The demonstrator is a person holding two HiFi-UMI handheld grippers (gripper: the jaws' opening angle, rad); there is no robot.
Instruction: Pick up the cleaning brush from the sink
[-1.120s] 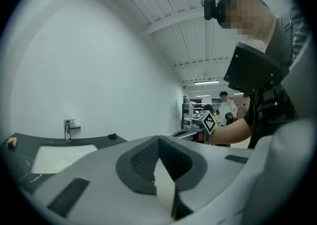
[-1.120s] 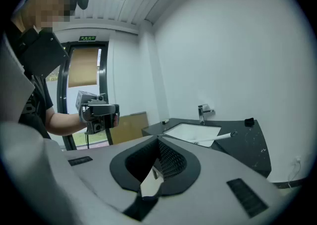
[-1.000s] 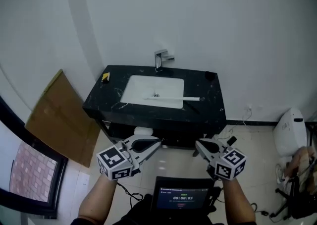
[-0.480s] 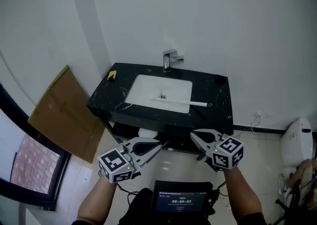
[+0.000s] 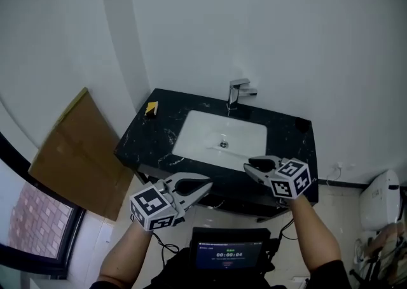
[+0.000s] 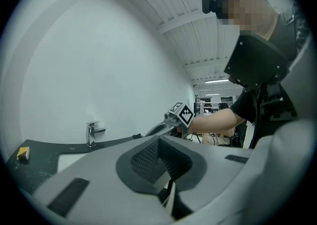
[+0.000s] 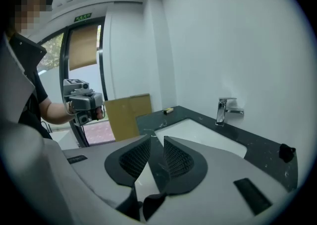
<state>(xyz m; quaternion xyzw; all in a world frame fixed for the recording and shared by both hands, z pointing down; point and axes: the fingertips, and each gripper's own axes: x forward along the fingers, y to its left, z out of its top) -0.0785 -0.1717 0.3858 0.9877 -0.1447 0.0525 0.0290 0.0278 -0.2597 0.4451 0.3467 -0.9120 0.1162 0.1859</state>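
A white basin (image 5: 203,138) is set in a black countertop (image 5: 159,138). The thin white cleaning brush (image 5: 234,151) lies across the basin's near right part, and its right end is hidden behind my right gripper (image 5: 248,165). That gripper hovers over the counter's front right edge, pointing left and slightly down. Its jaws (image 7: 157,140) are opening by a narrow gap with nothing between them. My left gripper (image 5: 208,183) is lower, in front of the counter's edge, its pads (image 6: 159,142) together and empty.
A chrome faucet (image 5: 236,93) stands behind the basin. A yellow object (image 5: 151,109) lies at the counter's back left and a small black one (image 5: 301,125) at its right. Cardboard (image 5: 70,148) leans at the left. A white fixture (image 5: 378,192) stands at the right.
Both grippers and the head have moved toward the sink. The right gripper now reaches over the counter's front edge, and its jaws have parted slightly.
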